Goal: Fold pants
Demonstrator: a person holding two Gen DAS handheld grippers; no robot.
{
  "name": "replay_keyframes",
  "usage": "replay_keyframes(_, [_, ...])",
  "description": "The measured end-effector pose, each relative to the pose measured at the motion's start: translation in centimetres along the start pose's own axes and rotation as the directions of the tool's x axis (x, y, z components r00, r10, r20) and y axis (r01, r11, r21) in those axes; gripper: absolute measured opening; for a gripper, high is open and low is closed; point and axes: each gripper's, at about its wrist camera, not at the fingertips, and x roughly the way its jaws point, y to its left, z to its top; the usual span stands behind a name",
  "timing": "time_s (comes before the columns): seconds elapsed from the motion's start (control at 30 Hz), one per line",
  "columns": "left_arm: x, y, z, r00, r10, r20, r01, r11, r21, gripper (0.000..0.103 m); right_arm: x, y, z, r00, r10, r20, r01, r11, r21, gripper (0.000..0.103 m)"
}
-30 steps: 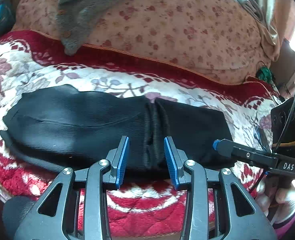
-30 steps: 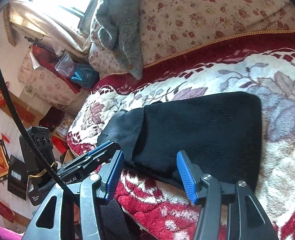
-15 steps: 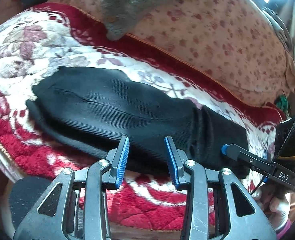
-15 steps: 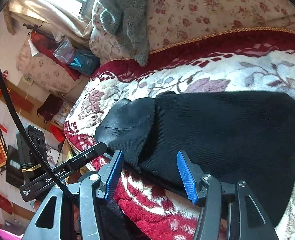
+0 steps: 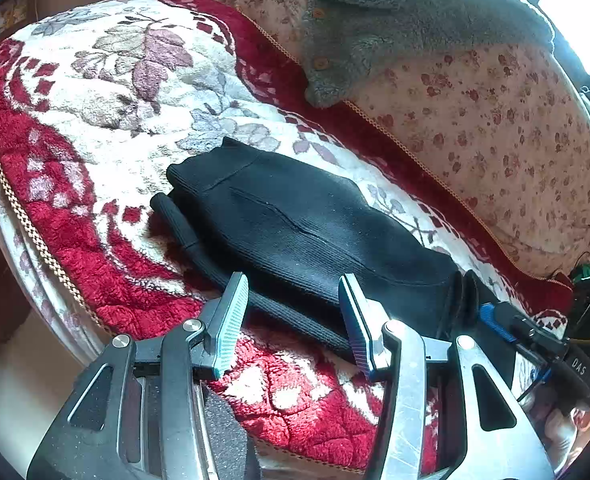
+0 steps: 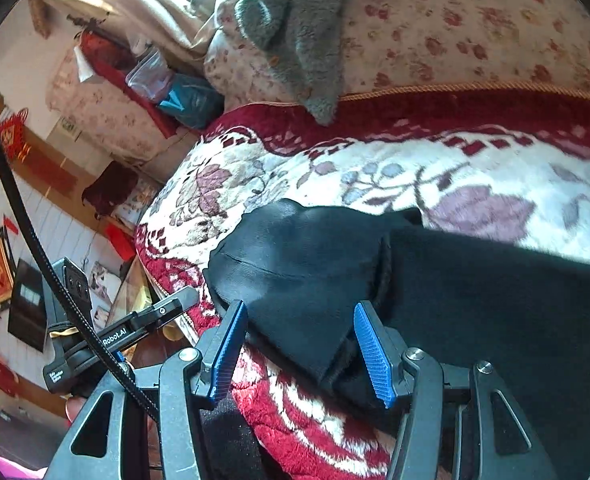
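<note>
the left tool [image 5: 293, 322] hangs over the near edge of the black pants [image 5: 295, 224], its jaws apart with nothing pinched; they have just been opening wider, and only the dark hem shows in the gap beneath them. the right tool [image 6: 299, 350] also stands wide, its blue pads [image 6: 371, 350] on either side of a loose fold at the pants' [image 6: 455, 288] front edge, not pressing it. the pants lie folded lengthwise across a red and white floral blanket [image 5: 107, 92] on the bed. behind them a floral quilt [image 5: 495, 120] is heaped, with a grey fleece garment [image 5: 395, 8] draped over its top.
</note>
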Motion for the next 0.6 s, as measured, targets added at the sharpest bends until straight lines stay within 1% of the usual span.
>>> replay_keyframes(0.07, [-0.2, -0.8, 0.0, 1.000, -0.012, 0.006, 0.011, 1.000, 0.022, 0.047, -1.1, -0.5, 0.0, 0.999, -0.032, 0.033, 0.032, 0.999, 0.000, 0.053])
replay_keyframes(0.13, [-0.3, -1.8, -0.1, 0.999, -0.039, 0.001, 0.039, 0.998, 0.049, 0.047, -2.3, -1.4, -0.1, 0.996, -0.065, 0.060, 0.064, 0.998, 0.013, 0.053])
replay_keyframes(0.27, [0.6, -4.8, -0.6, 0.993, -0.111, -0.042, 0.115, 0.989, 0.095, 0.047, -4.9, -4.5, -0.6, 0.990, -0.108, 0.089, 0.100, 0.991, 0.091, 0.053])
replay_keyframes(0.33, [1.3, -6.4, -0.8, 0.989, -0.130, -0.070, 0.137, 0.983, 0.120, 0.047, -6.1, -5.7, -0.8, 0.986, -0.133, 0.103, 0.121, 0.986, 0.116, 0.053])
replay_keyframes(0.43, [2.2, -8.9, -1.7, 0.981, -0.159, -0.113, 0.176, 0.970, 0.167, 0.047, -8.2, -7.2, -1.3, 0.970, -0.206, 0.132, 0.188, 0.973, 0.137, 0.054])
replay_keyframes(0.5, [2.7, -10.8, -2.3, 0.972, -0.190, -0.139, 0.215, 0.955, 0.204, 0.047, -9.7, -8.4, -1.7, 0.952, -0.270, 0.147, 0.247, 0.956, 0.156, 0.054])
replay_keyframes(0.57, [3.1, -12.7, -2.9, 0.965, -0.212, -0.155, 0.245, 0.938, 0.245, 0.047, -11.1, -9.6, -2.3, 0.935, -0.316, 0.159, 0.288, 0.941, 0.178, 0.056])
replay_keyframes(0.6, [3.2, -13.4, -3.1, 0.964, -0.217, -0.157, 0.252, 0.932, 0.260, 0.047, -11.6, -10.3, -2.6, 0.930, -0.330, 0.160, 0.298, 0.935, 0.192, 0.058])
